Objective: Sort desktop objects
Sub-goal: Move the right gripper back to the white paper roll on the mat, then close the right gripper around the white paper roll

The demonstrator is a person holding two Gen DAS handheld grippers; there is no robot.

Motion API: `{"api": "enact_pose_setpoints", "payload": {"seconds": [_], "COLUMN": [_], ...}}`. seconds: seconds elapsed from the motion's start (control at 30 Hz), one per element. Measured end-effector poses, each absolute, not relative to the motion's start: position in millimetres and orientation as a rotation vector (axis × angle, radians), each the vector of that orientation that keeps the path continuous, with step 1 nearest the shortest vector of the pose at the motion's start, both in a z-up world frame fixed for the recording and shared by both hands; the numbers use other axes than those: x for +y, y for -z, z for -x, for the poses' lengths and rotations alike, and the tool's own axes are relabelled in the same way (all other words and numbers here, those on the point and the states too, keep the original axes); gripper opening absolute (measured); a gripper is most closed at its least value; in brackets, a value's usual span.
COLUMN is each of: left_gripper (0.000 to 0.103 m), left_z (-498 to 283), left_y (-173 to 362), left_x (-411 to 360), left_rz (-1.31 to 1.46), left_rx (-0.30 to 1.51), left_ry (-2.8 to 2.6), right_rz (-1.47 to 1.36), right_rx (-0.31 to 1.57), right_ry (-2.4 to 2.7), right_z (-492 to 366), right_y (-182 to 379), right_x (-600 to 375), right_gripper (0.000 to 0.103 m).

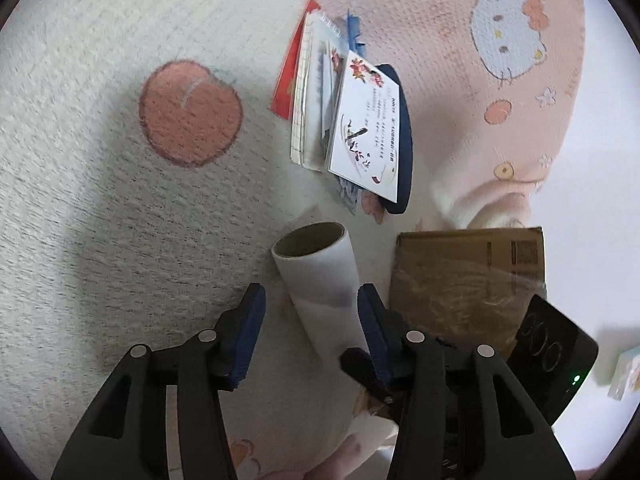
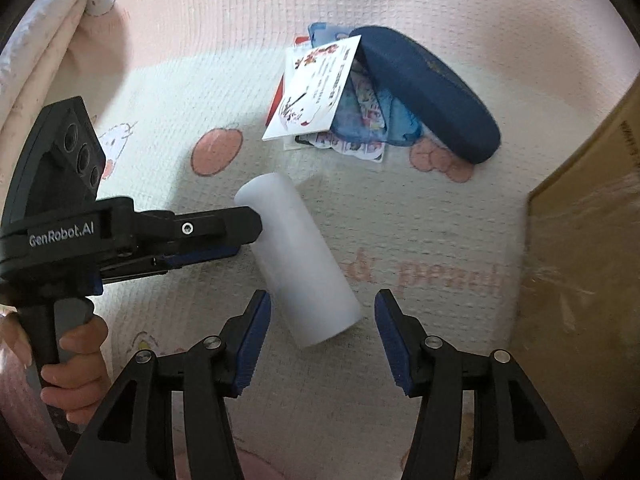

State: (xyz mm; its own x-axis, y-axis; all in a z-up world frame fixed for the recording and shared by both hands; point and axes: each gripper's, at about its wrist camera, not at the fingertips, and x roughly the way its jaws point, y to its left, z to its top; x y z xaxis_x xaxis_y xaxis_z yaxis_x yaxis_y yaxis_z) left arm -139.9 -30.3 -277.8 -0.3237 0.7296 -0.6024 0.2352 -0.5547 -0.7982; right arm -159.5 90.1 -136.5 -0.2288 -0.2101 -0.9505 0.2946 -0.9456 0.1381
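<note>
Holding my right hand-held gripper (image 2: 322, 336) wide, I see the roll (image 2: 298, 260) lying on the blanket (image 2: 440, 240), its near end between the pads. It points far and left. My left hand-held gripper (image 2: 236, 236), wide too, touches its far end.

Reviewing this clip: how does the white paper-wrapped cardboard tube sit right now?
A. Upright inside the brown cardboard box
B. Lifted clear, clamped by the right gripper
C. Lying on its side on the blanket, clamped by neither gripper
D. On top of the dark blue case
C: the white paper-wrapped cardboard tube lies on the peach-print blanket, the left gripper and right gripper both open around it, nothing pressing.
</note>
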Motion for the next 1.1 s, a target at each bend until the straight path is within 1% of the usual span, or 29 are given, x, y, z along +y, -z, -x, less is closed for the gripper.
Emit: {"api": "enact_pose_setpoints", "payload": {"seconds": [0.1,0.2,0.3,0.43,0.53,0.63,0.83,0.97,1.1], "left_gripper": [0.052,0.052,0.052,0.051,0.048,0.047,0.047,0.047,0.047], "left_z": [143.7,147.4,148.9,150.9,149.0,147.0,141.5,139.0,137.8], "left_y": [279.4,280.3,282.3,285.3,287.1,284.7,255.2,217.0,180.8], "left_x": [-24.6,-20.3,-20.2,-21.1,-23.3,-23.4,-26.0,-24.8,-15.8], "left_rz": [1.561,1.568,1.56,1.562,1.548,1.54,1.411,1.297,1.194], "left_rx": [-1.214,-1.195,-1.212,-1.221,-1.24,-1.238,-1.243,-1.219,-1.164], "left_ry": [-1.909,-1.916,-1.916,-1.895,-1.886,-1.889,-1.886,-1.903,-1.915], "right_rz": [-1.716,-1.722,-1.73,-1.74,-1.737,-1.717,-1.651,-1.575,-1.47], "right_rx": [0.082,0.01,-0.046,-0.073,-0.096,-0.066,-0.034,-0.017,0.043], "right_ry": [2.214,2.184,2.155,2.129,2.129,2.137,2.189,2.254,2.347], "right_z": [165.4,170.5,174.7,177.5,176.4,172.8,161.9,151.7,137.9], "right_y": [142.2,145.2,150.8,155.7,156.4,150.8,112.3,71.3,28.1], "right_x": [90.2,92.2,94.1,93.2,92.6,89.2,88.5,91.0,93.0], "right_gripper": [0.052,0.052,0.052,0.052,0.049,0.045,0.042,0.042,0.042]}}
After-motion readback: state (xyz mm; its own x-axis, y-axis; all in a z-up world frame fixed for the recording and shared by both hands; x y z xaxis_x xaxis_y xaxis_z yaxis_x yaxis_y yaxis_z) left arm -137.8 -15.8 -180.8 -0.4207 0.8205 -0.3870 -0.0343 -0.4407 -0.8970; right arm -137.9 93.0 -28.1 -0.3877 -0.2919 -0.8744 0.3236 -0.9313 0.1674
